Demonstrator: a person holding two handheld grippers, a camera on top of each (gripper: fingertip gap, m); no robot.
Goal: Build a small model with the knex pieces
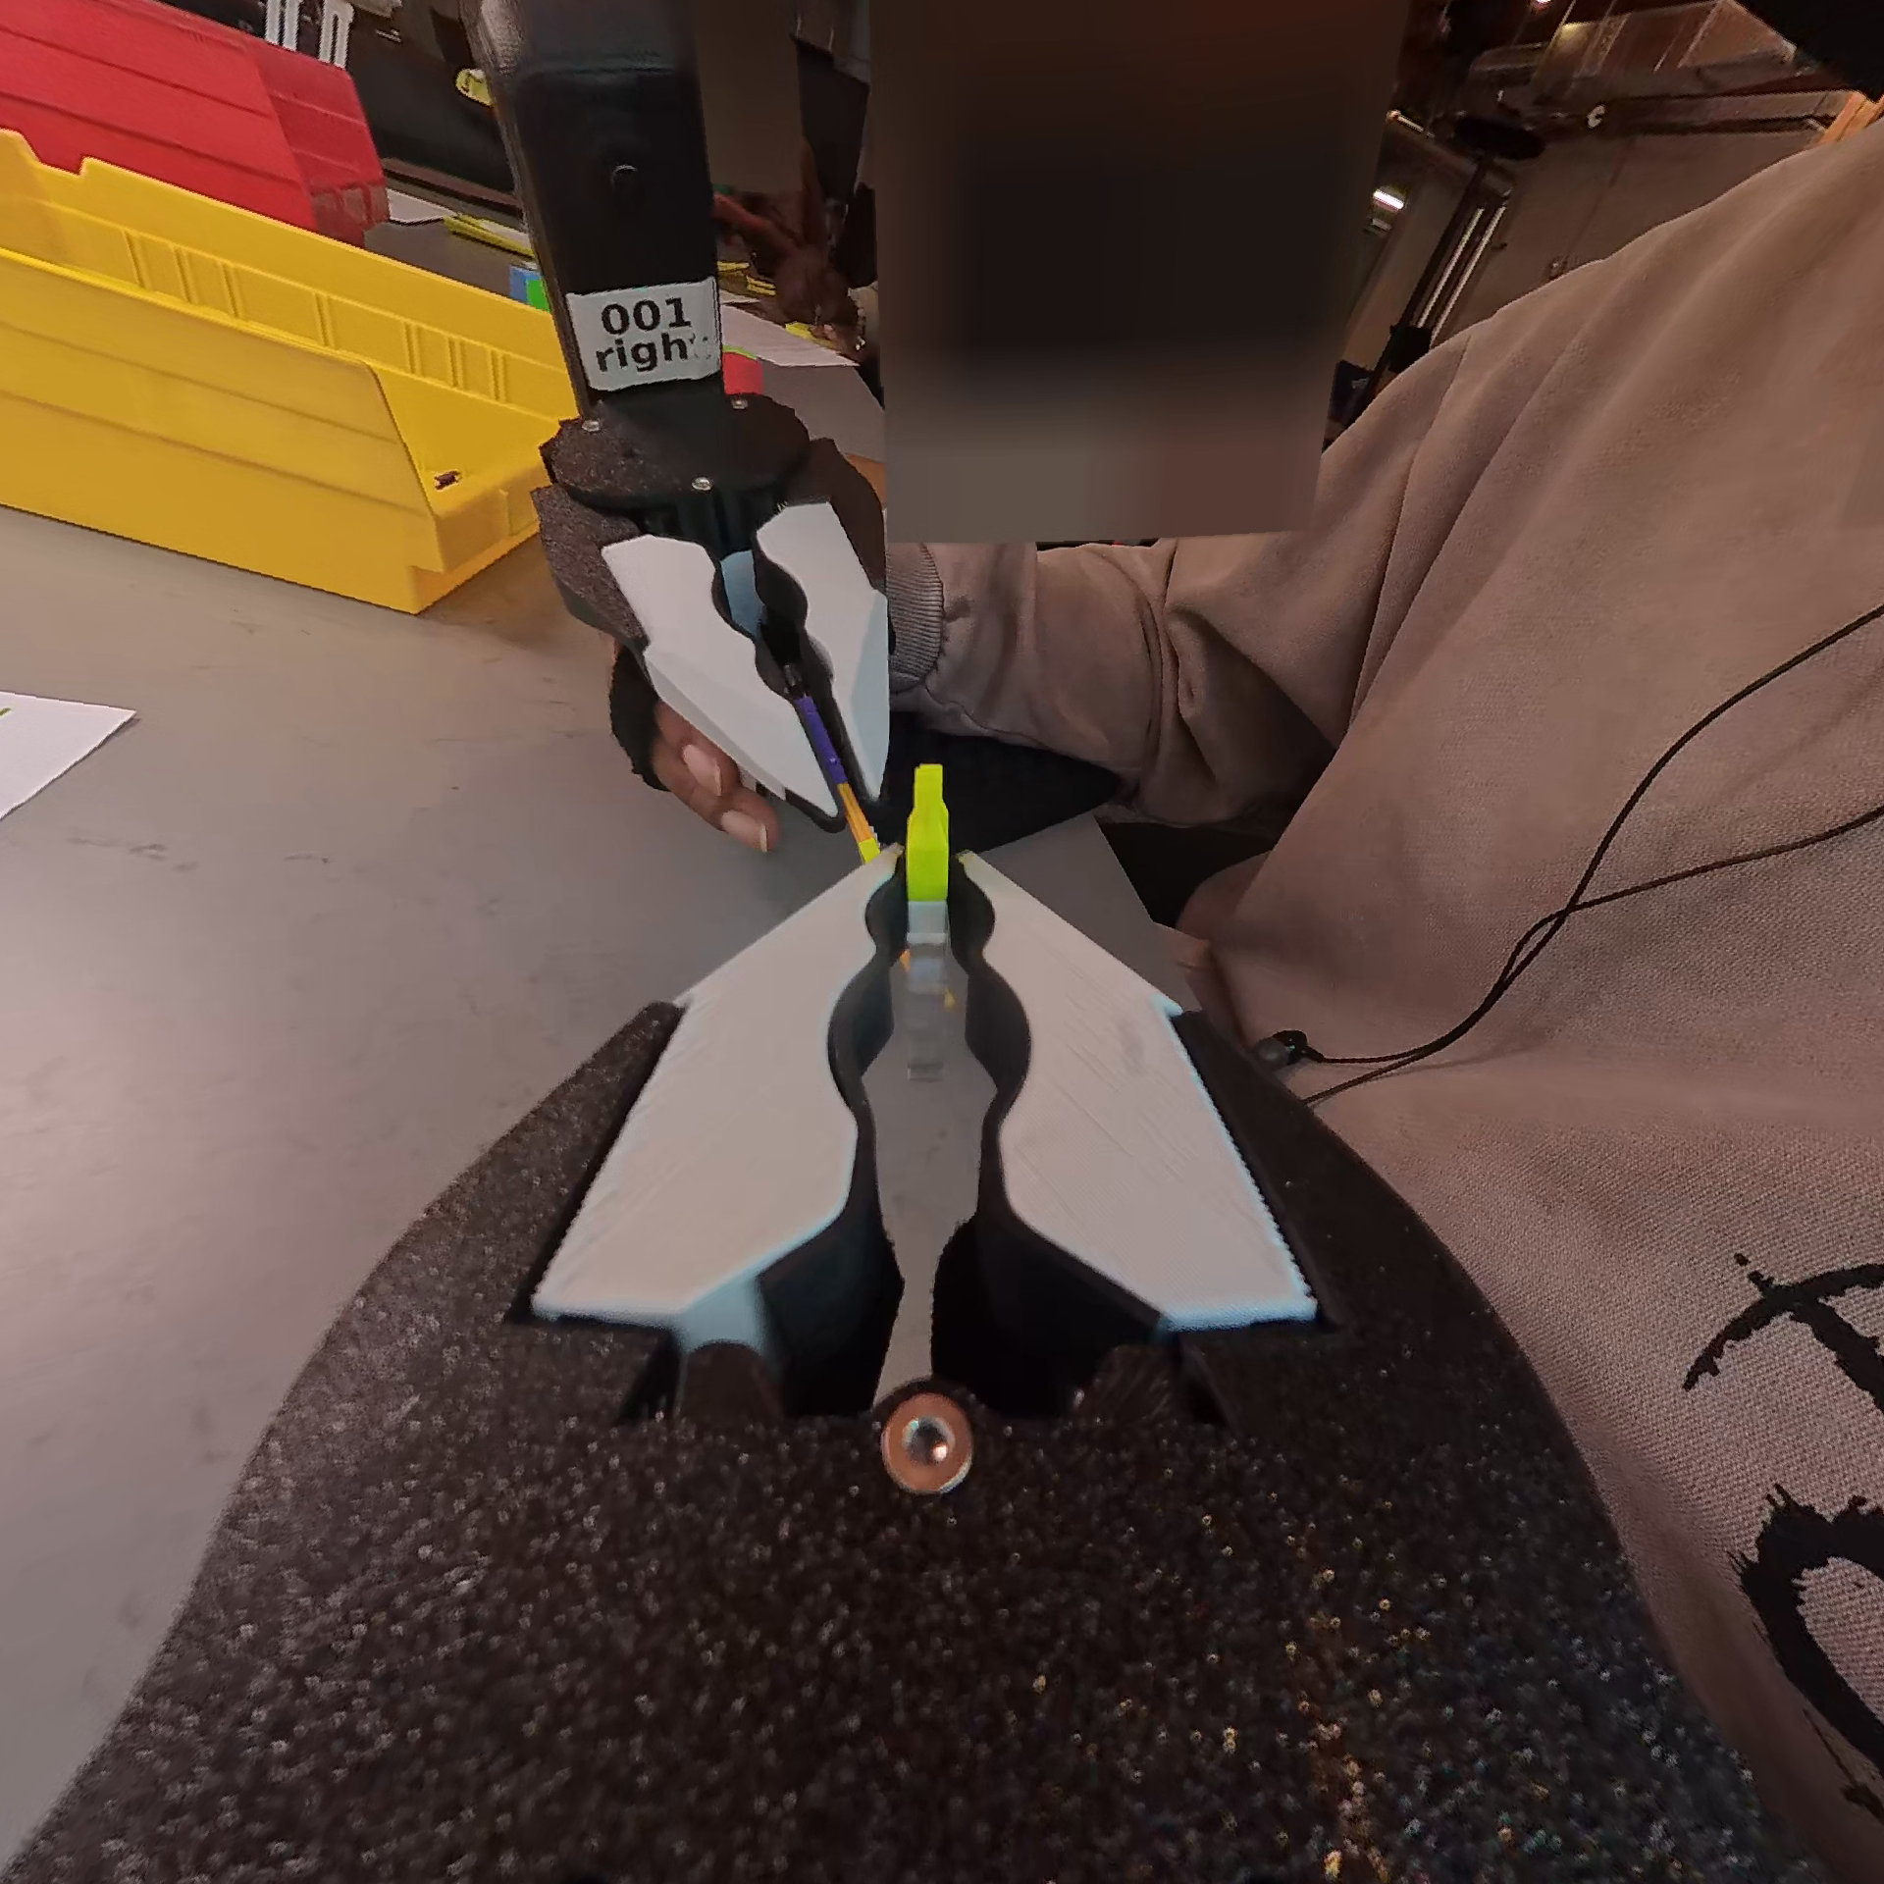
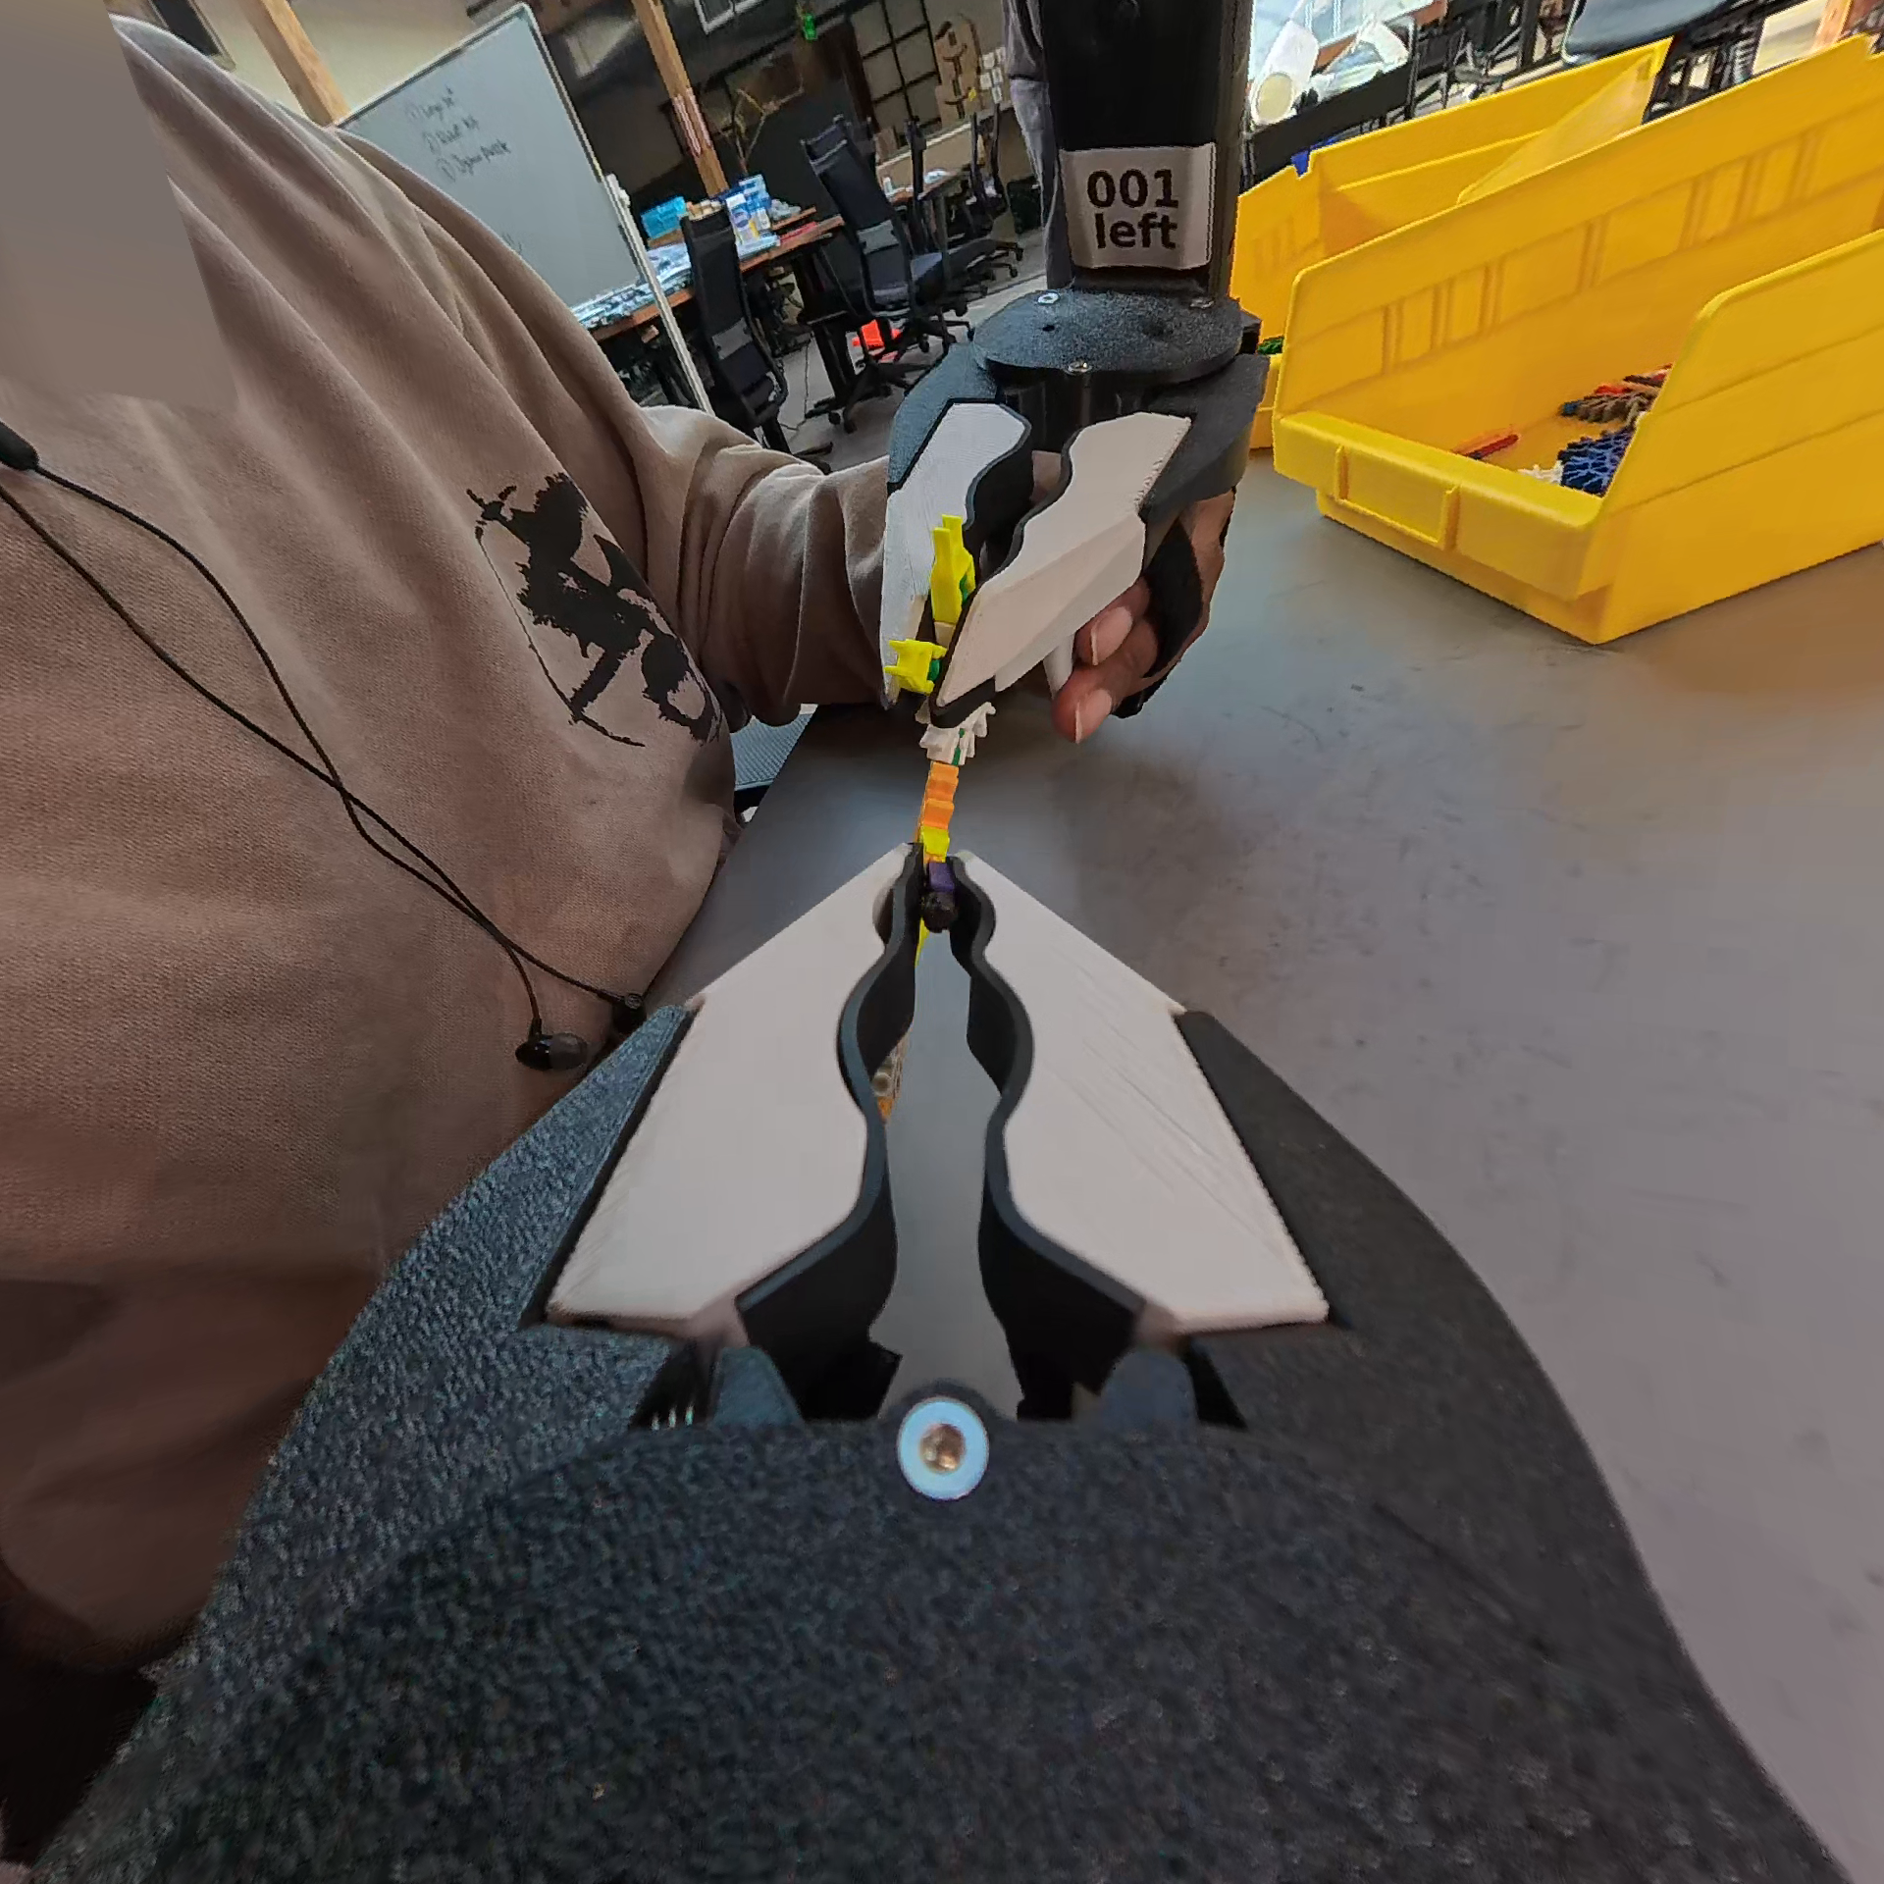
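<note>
Overhead, the room read as an open workshop: a whiteboard stood at the back of the right wrist view, with dark office chairs and cluttered desks behind it. The work surface was a plain grey table, lightly scuffed, and a white sheet of paper lay at its left edge in the left wrist view.

Yellow plastic bins stood on the table well apart from the grippers; the nearest one held a small heap of dark blue, red and black construction pieces. In the left wrist view a yellow bin sat in front of red bins.

The person, in a tan sweatshirt with a thin black earphone cord hanging over it, held both tools above the table's near edge. The left gripper had its jaws drawn narrow on a lime-green and white connector piece, which stood upright out of the fingertips. The right gripper had its jaws pinched close on the purple end of a thin rod assembly, banded orange and yellow. The rod ran between the two tools, its far end touching the white connector at the left gripper's tips. A gloved hand wrapped the left tool's grip.
</note>
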